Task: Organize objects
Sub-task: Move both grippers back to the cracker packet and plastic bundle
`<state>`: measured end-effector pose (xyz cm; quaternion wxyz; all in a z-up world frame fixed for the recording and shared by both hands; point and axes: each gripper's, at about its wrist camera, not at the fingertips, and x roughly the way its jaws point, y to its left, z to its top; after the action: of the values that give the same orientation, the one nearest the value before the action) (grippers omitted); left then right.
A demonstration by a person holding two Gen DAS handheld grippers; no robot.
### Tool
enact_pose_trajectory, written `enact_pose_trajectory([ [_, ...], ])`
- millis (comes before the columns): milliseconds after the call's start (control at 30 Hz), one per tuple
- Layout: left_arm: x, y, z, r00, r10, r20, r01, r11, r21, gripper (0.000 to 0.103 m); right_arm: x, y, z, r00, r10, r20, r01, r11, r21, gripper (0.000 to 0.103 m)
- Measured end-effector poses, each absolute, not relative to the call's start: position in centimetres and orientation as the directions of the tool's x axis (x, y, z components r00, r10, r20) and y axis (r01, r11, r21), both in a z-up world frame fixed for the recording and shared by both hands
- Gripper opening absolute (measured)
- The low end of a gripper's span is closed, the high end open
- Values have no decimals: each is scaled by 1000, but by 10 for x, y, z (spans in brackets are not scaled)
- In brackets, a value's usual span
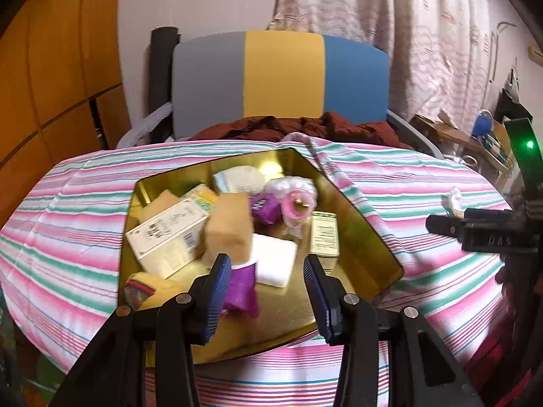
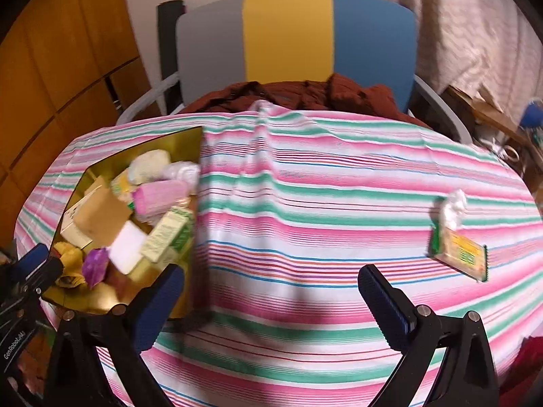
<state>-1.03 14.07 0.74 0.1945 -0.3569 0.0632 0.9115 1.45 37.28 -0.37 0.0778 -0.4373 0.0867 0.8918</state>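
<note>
The gold tin [image 2: 190, 135] sits full at the counter's left edge, left hand-held gripper [image 1: 266, 291] wide above it; the last green-and-yellow packet [image 2: 458, 251] lies toward the right edge, long axis slanting, just beyond the wide, empty right hand-held gripper [image 2: 271, 295], the nearer one.

— From where is the left wrist view taken?
— From close above the near edge of the gold tin [image 1: 359, 224], faced toward the chair [image 1: 281, 78] at the table's far edge.
— And the right wrist view?
— The striped tablecloth [image 2: 339, 203] is seen from further right; tin [image 2: 190, 139] and chair [image 2: 288, 34] are shared.
</note>
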Motion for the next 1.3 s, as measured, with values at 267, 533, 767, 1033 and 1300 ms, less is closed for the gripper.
enact_pose_trajectory([
  [267,-9,172,7,-631,365,-684,-478,-878,-27,45,32,435,12,-564,135,-814,-280,-959,36,103],
  [533,-6,210,7,-575,437,-692,-576,-817,-38,45,47,489,4,-451,209,-868,-227,-967,-115,103],
  [767,-3,240,-1,-506,485,-713,-643,-763,-62,45,45,556,-26,-343,250,-906,-235,-956,-175,103],
  [1033,-6,271,-11,-452,493,-744,-676,-733,-75,45,7,579,-63,-259,254,-932,-105,-966,-234,103],
  [1300,-11,298,-18,-413,485,-771,-697,-713,-75,45,-23,594,-92,-225,186,-957,-64,-982,-175,103],
])
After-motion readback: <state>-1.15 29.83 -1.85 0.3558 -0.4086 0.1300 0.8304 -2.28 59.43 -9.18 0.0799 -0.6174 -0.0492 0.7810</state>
